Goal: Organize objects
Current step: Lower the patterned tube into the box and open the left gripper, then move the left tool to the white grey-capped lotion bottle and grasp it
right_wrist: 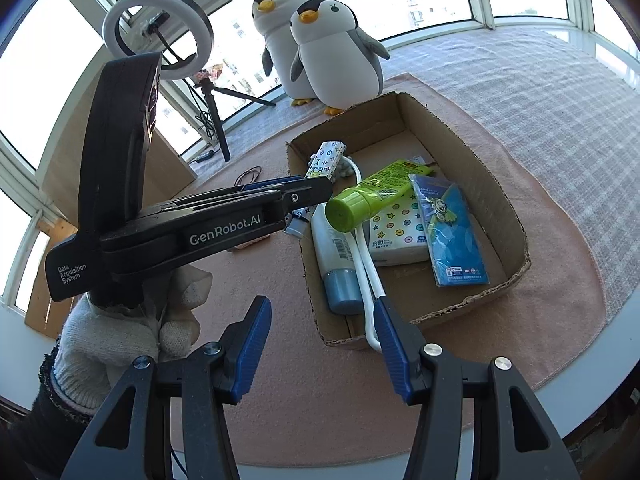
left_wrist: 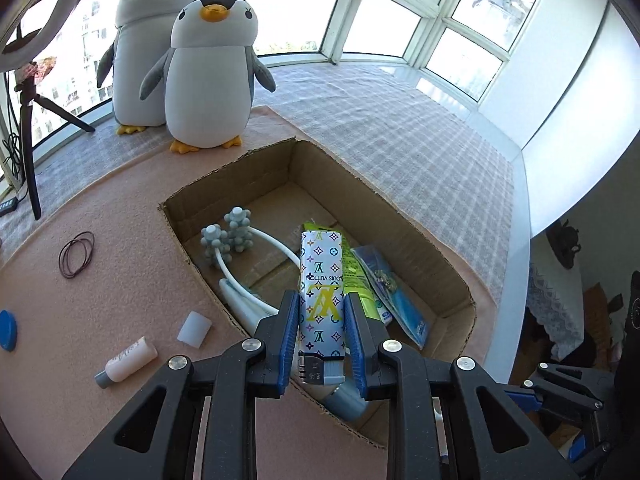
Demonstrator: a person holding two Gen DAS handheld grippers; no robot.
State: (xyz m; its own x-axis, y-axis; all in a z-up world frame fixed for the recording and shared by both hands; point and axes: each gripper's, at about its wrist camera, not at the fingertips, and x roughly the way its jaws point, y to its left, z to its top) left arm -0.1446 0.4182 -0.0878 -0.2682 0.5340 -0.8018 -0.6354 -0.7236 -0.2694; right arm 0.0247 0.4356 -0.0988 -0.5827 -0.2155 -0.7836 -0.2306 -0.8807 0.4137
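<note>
On the pink mat [left_wrist: 120,208], off to the left, lie a blue lid [left_wrist: 7,330] at the edge, a bunch of thin hair ties [left_wrist: 77,254], a small pink bottle [left_wrist: 126,362] with a grey cap, and a little white cap [left_wrist: 195,329], all outside the cardboard box [right_wrist: 508,216]. The box sits open-topped in the middle of the mat, with two plush penguins [left_wrist: 200,68] standing beyond its far left corner. Inside it, from left to right, are a white roller massager [left_wrist: 232,236] with knobbly grey heads, a white tube with a blue cap [right_wrist: 334,256] lying along the left wall, a green tube [right_wrist: 372,192] resting across a tissue pack [right_wrist: 400,232] printed with stars, and a blue card packet [right_wrist: 454,228] on the right. The lighter [left_wrist: 322,300] is a tall, flat thing wrapped in white with a scatter of coloured monogram marks and a big yellow logo, its metal head pointing back toward the wrist; it hangs above the near left part of the box. The left gripper [left_wrist: 322,312] has its blue pads [left_wrist: 290,344] pressed against both long sides of the lighter, closed just to its width. The right gripper [right_wrist: 320,344] stands wide apart and holds nothing, hovering over the near edge of the box, with its right pad in front of the massager's white handle; whether they touch I cannot tell. A gloved hand [right_wrist: 116,332] grips the left tool's handle.
</note>
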